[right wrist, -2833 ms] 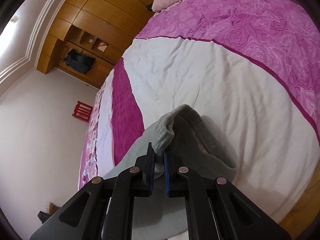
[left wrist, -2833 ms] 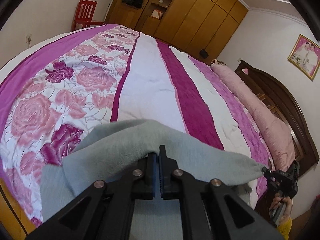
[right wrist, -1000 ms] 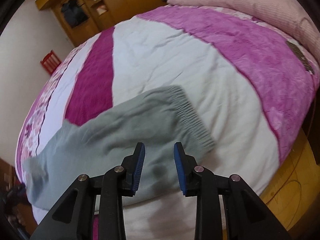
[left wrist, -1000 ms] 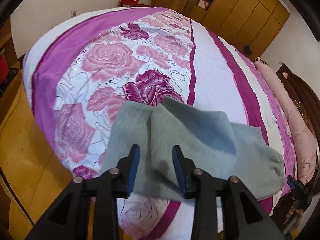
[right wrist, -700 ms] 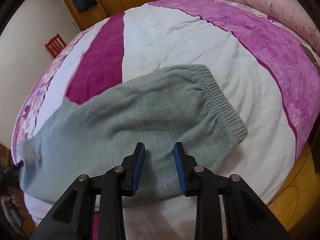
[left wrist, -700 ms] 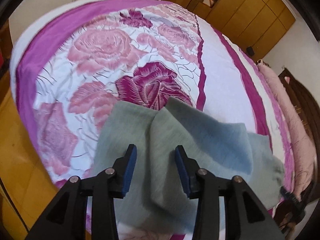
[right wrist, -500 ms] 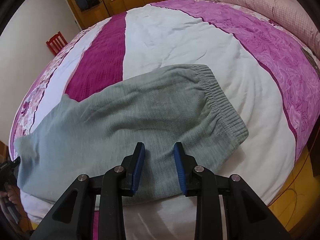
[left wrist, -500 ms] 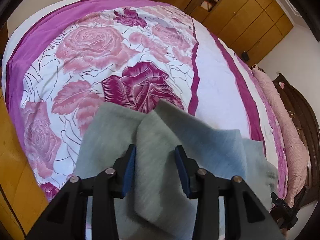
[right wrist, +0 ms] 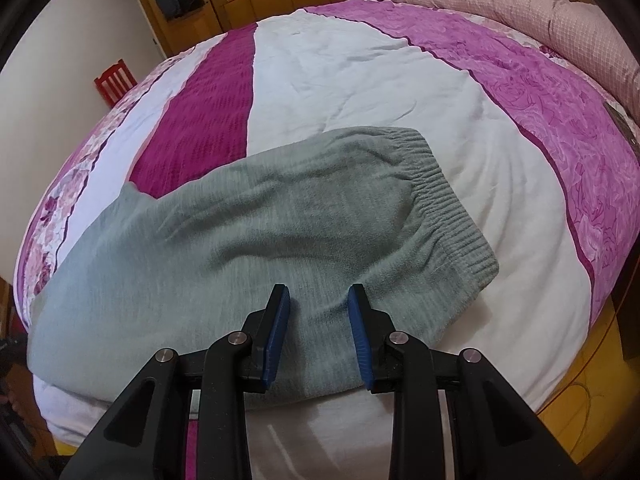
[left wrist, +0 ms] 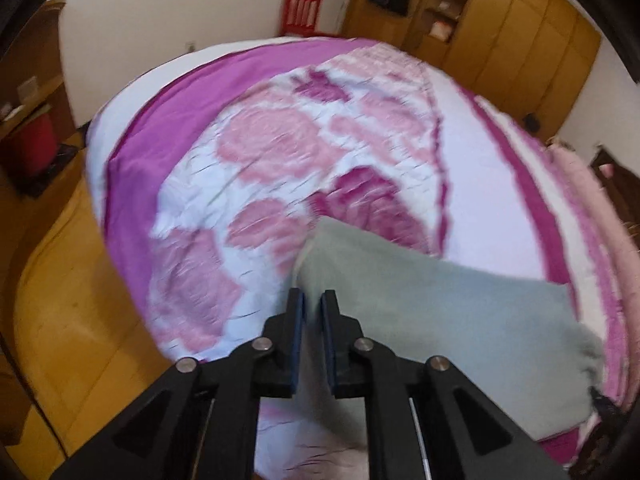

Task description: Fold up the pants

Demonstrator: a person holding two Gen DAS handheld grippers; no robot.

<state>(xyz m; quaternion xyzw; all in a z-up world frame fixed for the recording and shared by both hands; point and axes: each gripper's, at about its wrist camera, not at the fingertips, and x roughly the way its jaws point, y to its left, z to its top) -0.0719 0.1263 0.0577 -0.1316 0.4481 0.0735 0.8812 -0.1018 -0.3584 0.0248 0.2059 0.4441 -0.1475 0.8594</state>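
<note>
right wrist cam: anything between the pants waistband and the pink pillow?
Only bedspread: a white band, then a purple one, between the waistband of the pants and the pillow. Right wrist view shows it.

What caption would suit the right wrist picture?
Open right gripper poised over grey pants lying flat on a pink-and-white striped bed.

Bare bedspread [right wrist: 360,80] fills the upper frame beyond the pants [right wrist: 260,240]; only a pink bolster [right wrist: 520,4] blocks the upper right.
</note>
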